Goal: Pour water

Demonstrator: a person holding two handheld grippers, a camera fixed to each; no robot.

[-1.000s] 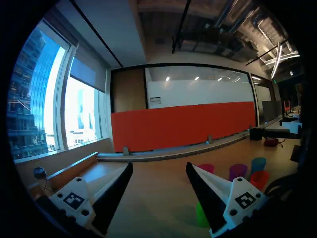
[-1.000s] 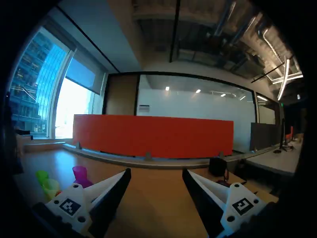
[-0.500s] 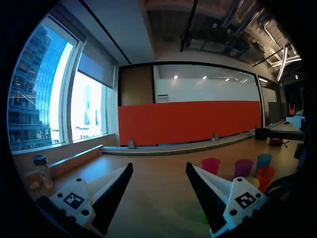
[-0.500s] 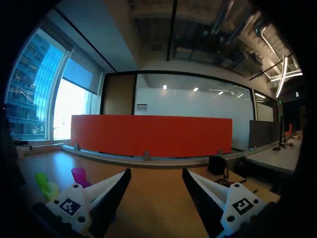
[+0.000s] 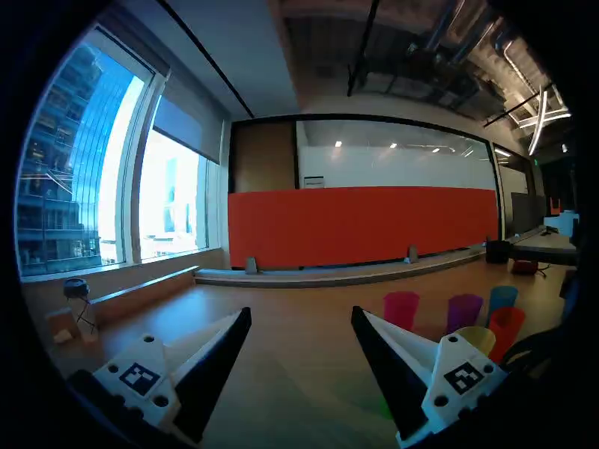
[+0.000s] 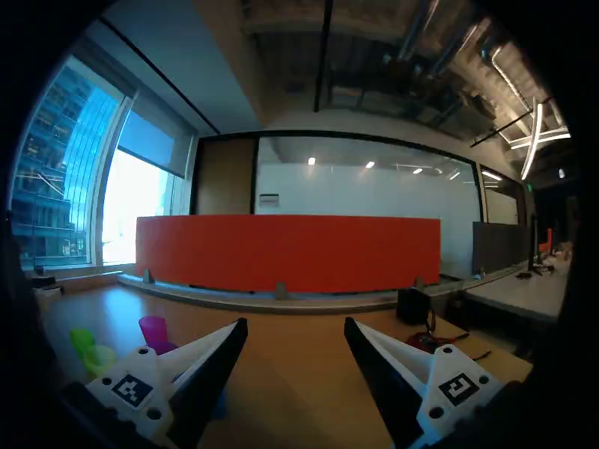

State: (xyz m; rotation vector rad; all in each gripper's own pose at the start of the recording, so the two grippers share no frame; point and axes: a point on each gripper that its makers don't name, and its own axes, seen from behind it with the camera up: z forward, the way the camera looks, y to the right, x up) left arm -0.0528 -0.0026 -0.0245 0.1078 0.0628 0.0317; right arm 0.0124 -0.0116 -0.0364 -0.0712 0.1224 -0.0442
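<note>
Several coloured plastic cups stand on the wooden table: in the left gripper view a pink cup (image 5: 401,308), a purple cup (image 5: 464,310), a blue cup (image 5: 502,298), an orange cup (image 5: 508,325) and a yellow cup (image 5: 476,339), partly behind my right finger. My left gripper (image 5: 301,334) is open above the table with nothing between its fingers. In the right gripper view a pink cup (image 6: 153,328) and green cups (image 6: 93,353) sit at lower left, beside my open right gripper (image 6: 295,340).
A long wooden table (image 5: 299,322) runs to an orange divider panel (image 5: 359,224). A small dark-topped object (image 5: 75,289) stands on the window ledge at left. A black box (image 6: 412,305) and a red item with cables (image 6: 427,340) lie on the table's right side.
Both views have tilted slightly; in the left gripper view the cups have shifted right and a little lower, and the yellow cup shows more. Both grippers stay open.
</note>
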